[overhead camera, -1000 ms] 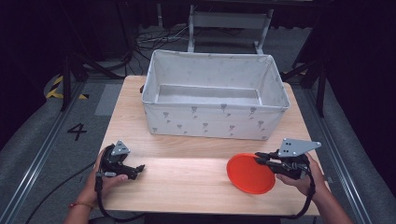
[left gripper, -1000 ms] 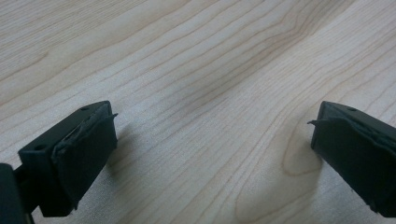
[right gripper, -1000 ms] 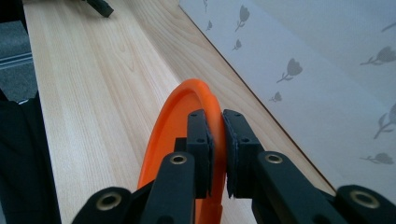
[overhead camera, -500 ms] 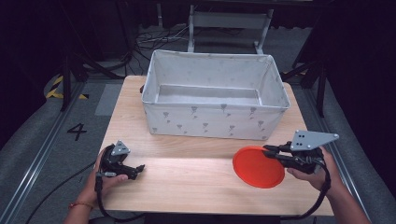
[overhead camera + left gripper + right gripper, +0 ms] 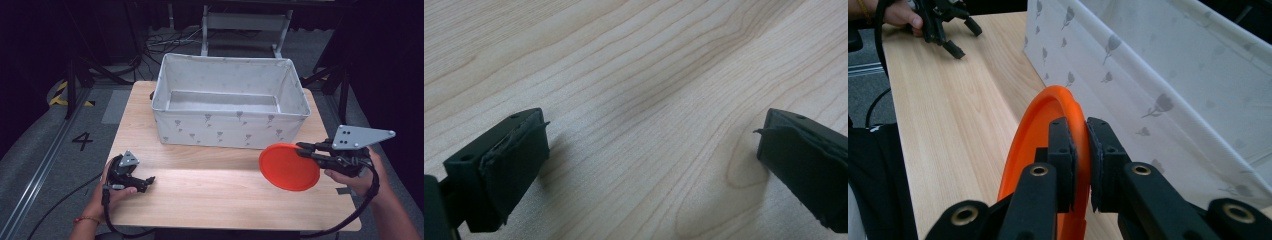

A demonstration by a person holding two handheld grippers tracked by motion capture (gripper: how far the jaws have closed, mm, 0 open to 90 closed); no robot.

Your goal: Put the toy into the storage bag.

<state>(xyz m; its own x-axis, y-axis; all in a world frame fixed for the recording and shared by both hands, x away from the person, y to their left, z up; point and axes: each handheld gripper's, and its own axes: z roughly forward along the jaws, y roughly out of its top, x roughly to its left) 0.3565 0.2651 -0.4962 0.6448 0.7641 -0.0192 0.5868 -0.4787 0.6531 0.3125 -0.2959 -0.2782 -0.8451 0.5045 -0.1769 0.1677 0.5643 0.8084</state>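
Observation:
An orange round plate (image 5: 288, 166) hangs tilted above the table's right front, held by its rim. My right gripper (image 5: 306, 150) is shut on that rim, with the plate (image 5: 1040, 150) pinched edge-on between the two black pads in the right gripper view. The white fabric box (image 5: 230, 102) with a grey flower print stands at the back middle of the table, just beyond the plate. My left gripper (image 5: 148, 181) rests on the wood at the front left, open with nothing between its fingers. In the left gripper view its fingers (image 5: 509, 155) stand wide apart over bare wood.
The wooden table (image 5: 210, 195) has free room across its front middle. The box wall (image 5: 1168, 80) rises close on the right of the held plate. The left hand and gripper (image 5: 943, 22) show far off in the right gripper view. Cables and a metal stand lie on the floor behind.
My right gripper has lifted the orange plate off the table and moved it up and to the right, toward the box. The left gripper has stayed put.

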